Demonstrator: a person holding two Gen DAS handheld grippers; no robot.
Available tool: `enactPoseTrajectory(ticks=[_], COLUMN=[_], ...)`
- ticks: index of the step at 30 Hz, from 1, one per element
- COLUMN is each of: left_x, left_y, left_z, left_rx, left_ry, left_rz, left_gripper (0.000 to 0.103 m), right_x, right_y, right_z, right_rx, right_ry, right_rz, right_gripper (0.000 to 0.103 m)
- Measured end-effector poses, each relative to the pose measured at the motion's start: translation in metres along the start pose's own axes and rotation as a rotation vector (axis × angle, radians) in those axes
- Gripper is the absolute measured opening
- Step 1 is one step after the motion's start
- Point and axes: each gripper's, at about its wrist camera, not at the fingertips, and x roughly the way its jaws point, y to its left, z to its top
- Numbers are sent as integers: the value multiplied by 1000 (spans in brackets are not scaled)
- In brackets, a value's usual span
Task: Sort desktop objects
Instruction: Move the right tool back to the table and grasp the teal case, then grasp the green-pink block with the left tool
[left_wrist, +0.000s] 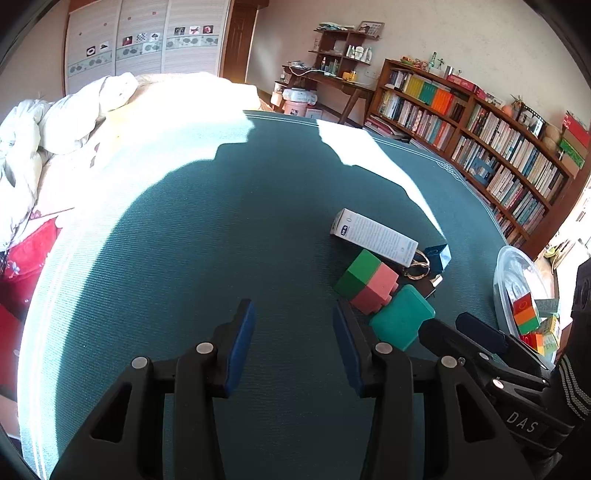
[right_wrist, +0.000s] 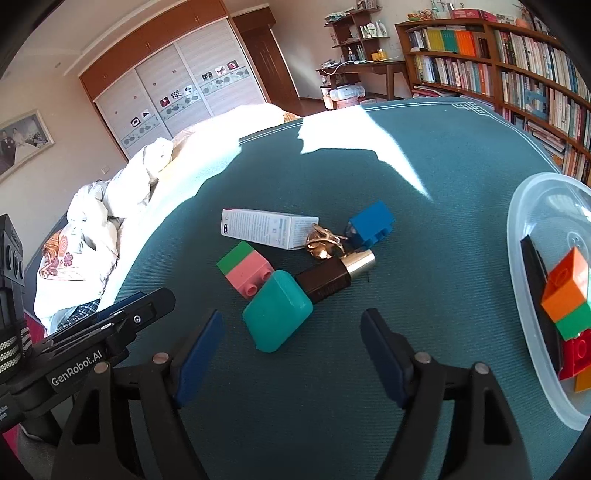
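A: How far along is the sorting?
B: Partly done, judging by the orange-green-red bricks already in the clear tub (right_wrist: 517, 236), right of the right gripper (right_wrist: 291, 354). Ahead of its empty, parted jaws lie the teal case (right_wrist: 277, 312), pink-green brick (right_wrist: 243, 267), blue brick (right_wrist: 371, 223), carton (right_wrist: 266, 227), lipstick (right_wrist: 334, 277).

A: Left gripper (left_wrist: 293, 343)?
B: Jaws apart, empty. The tub's edge is cropped; the gold trinket (right_wrist: 323, 242) is indistinct.

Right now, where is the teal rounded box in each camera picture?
Left wrist view: the teal box sits low and right of centre, just right of the left gripper.
Right wrist view: it sits low, just left of centre, ahead of the open right gripper.
Shared landmark: the pink-and-green block touching it.
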Motion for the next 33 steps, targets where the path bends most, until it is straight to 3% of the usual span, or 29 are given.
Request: enactPoseTrajectory(ticks=[5,7,9,12,18,23,31,33], left_x=[0,-2,0,-1,-1,-11,-68,-84], left_y=[3,0,-4,0,3,-6,-21,-23], left_z=[2,1,3,1,6,15,47,54], left_rx=[-30,-13,5,24,33,102,325,355], left_ry=[-3,-6,-3,3,6,-22,-178,-207], left_rz=[16,28,35,41,60,93,269,281], left_gripper=[47,47,47,47,47,47,47,47], right_x=[21,31,41,42,18,-3,-39,-46], right_y=[-3,-4,-3,0,-3,-19,-39,-37], right_z=[8,10,11,8,-3,-14,-20,-21], right_rx=[29,56,68,45,-11,5,23,7], right_ry=[60,82,101,89,61,46,-21,-41], right_rz=[71,100,130,119,109,105,80,72], right_gripper=[79,69,45,37,30,26,26,26])
